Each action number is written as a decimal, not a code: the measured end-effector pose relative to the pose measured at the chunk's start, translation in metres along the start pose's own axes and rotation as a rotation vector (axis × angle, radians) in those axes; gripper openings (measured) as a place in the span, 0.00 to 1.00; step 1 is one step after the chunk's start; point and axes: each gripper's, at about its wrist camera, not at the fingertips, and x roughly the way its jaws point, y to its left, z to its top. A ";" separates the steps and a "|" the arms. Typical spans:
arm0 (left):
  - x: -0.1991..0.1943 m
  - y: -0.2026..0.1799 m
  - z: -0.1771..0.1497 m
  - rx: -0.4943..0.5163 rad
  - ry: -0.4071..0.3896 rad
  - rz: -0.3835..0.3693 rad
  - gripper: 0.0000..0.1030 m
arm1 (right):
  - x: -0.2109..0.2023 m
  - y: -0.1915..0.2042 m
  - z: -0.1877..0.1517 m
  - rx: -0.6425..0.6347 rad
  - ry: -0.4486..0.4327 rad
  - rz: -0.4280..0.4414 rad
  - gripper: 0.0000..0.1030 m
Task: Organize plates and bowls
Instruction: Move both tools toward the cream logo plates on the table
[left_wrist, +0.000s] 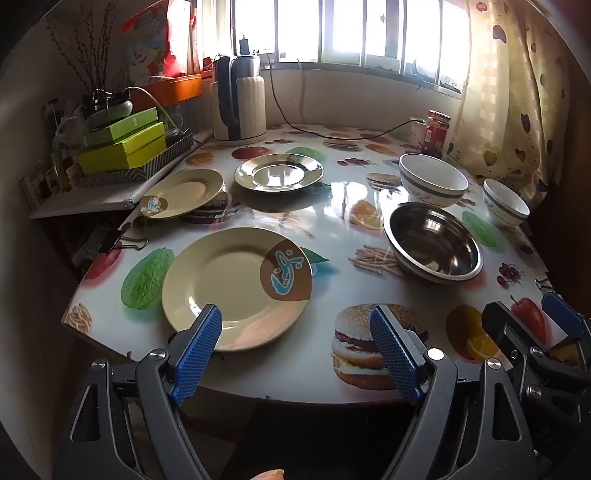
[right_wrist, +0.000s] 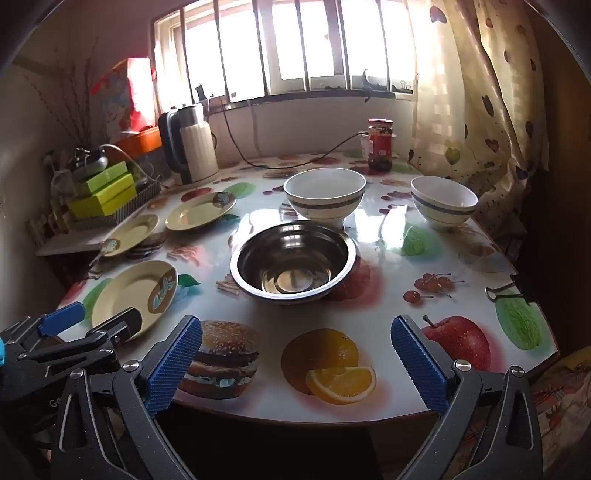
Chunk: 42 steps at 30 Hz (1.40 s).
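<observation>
Three cream plates with a brown patch lie on the table: a large near one (left_wrist: 229, 288) (right_wrist: 133, 295), a small one at the left edge (left_wrist: 183, 194) (right_wrist: 131, 234), and a far one (left_wrist: 279, 171) (right_wrist: 201, 210). A steel bowl (left_wrist: 434, 243) (right_wrist: 293, 262) sits at centre right. Behind it stand a large white bowl (left_wrist: 432, 179) (right_wrist: 325, 194) and a small white bowl (left_wrist: 504, 203) (right_wrist: 443, 201). My left gripper (left_wrist: 295, 343) is open and empty over the table's near edge, just in front of the large plate. My right gripper (right_wrist: 295, 362) is open and empty, in front of the steel bowl.
An electric kettle (left_wrist: 240, 99) with its cord stands at the back left. Green boxes (left_wrist: 122, 144) are stacked on a tray at the left. A red jar (left_wrist: 437, 129) stands at the back right by the curtain (left_wrist: 517, 92). Binder clips (right_wrist: 511, 290) hold the tablecloth at the edges.
</observation>
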 end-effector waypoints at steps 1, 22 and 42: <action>0.000 0.000 0.000 0.000 0.003 0.002 0.80 | 0.000 0.000 0.000 0.000 0.000 0.000 1.00; 0.003 0.001 0.015 0.006 -0.019 0.023 0.80 | 0.006 -0.005 0.011 -0.046 -0.067 0.067 1.00; 0.007 0.006 0.011 -0.026 -0.007 0.015 0.80 | 0.010 -0.005 0.009 -0.011 -0.028 0.082 1.00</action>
